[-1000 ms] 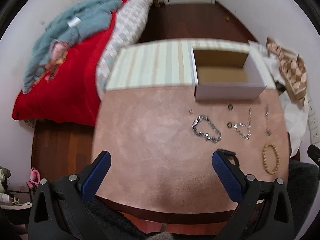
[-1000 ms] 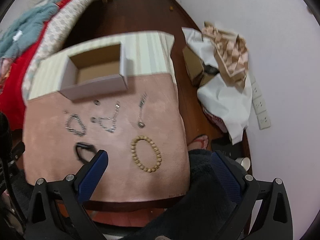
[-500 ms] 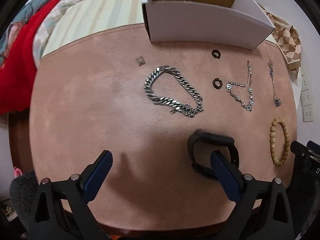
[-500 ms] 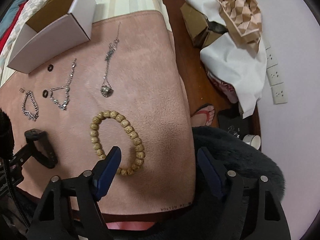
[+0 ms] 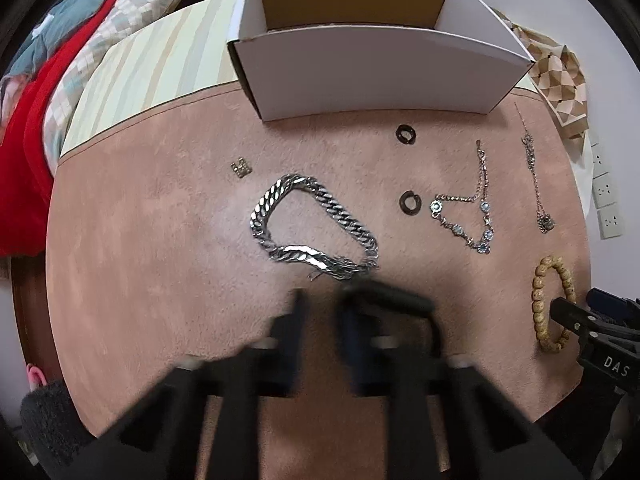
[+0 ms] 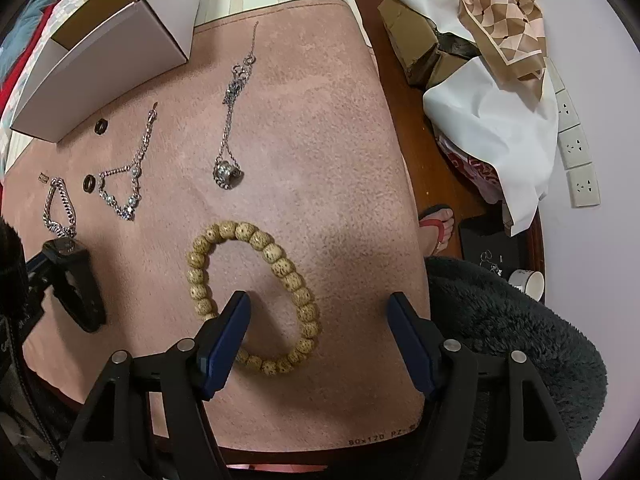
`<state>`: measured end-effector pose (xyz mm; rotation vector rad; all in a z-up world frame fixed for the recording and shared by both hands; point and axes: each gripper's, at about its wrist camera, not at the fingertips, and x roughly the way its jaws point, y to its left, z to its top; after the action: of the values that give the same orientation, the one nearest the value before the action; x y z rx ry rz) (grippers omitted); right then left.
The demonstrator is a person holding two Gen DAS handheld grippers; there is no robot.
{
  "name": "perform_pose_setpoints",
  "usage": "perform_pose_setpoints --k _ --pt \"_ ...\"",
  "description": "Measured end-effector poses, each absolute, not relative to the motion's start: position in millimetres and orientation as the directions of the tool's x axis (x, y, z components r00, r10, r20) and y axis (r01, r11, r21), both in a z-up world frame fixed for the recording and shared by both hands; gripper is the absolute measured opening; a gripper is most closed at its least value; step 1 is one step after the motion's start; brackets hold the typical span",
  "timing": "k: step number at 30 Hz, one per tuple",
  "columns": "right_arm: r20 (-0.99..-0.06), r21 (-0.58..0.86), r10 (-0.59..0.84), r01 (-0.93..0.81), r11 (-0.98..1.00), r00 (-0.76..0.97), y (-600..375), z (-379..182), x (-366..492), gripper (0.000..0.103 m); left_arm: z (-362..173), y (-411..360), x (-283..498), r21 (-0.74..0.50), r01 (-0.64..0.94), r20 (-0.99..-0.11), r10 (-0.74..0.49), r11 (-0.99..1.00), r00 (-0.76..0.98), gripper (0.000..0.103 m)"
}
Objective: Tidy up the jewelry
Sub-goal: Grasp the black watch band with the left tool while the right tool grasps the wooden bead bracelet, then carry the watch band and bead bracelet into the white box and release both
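Jewelry lies on a pink mat (image 5: 160, 260). A thick silver chain bracelet (image 5: 280, 256) lies mid-mat, with a black band (image 5: 400, 300) just below it. My left gripper (image 5: 324, 312) is blurred, its fingers close together around the band's near edge. A wooden bead bracelet (image 6: 256, 288) lies under my right gripper (image 6: 320, 316), which is open, its left finger inside the loop and its right finger outside it. A gem bracelet (image 5: 464, 216), a pendant necklace (image 6: 232, 128), two dark rings (image 5: 406, 134) and a small charm (image 5: 240, 167) lie below the open white box (image 5: 380, 68).
A bed with red and teal covers (image 5: 36, 92) stands to the left. Bags, cardboard and patterned paper (image 6: 488, 40) lie on the floor to the right, near wall sockets (image 6: 576, 160). A foot in a sandal (image 6: 438, 224) is beside the mat's right edge.
Both grippers dropped closer to the mat. The left gripper's fingers closed from wide open onto the black band. The right gripper moved over the bead bracelet, still open.
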<state>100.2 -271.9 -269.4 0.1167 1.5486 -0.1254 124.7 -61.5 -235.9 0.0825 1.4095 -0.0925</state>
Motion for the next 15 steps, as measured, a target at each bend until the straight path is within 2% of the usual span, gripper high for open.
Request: perform_pose_setpoints --k 3,5,6,8,15 --pt "-0.999 -0.001 -0.007 0.148 0.989 0.039 -270 -267 101 0.067 -232 -63 126 -0.002 0.12 -0.986 -0.022 0.993 0.165 0.002" --pt "-0.998 -0.001 -0.01 0.145 0.989 0.061 -270 -264 101 0.052 -235 -61 130 -0.004 0.119 -0.985 -0.024 0.993 0.169 0.002" --pt "-0.997 -0.001 -0.013 0.148 0.989 0.075 -271 -261 100 0.034 -234 -60 130 -0.004 0.12 -0.985 -0.024 0.993 0.17 0.002" --pt "-0.996 -0.001 -0.014 0.155 0.988 0.083 -273 -259 101 0.01 -229 -52 130 -0.002 0.118 -0.985 -0.022 0.993 0.17 0.002" --pt "-0.995 0.016 -0.001 0.168 0.986 0.102 -276 -257 103 0.009 -226 -38 132 0.032 0.119 -0.98 0.008 0.992 0.199 0.002"
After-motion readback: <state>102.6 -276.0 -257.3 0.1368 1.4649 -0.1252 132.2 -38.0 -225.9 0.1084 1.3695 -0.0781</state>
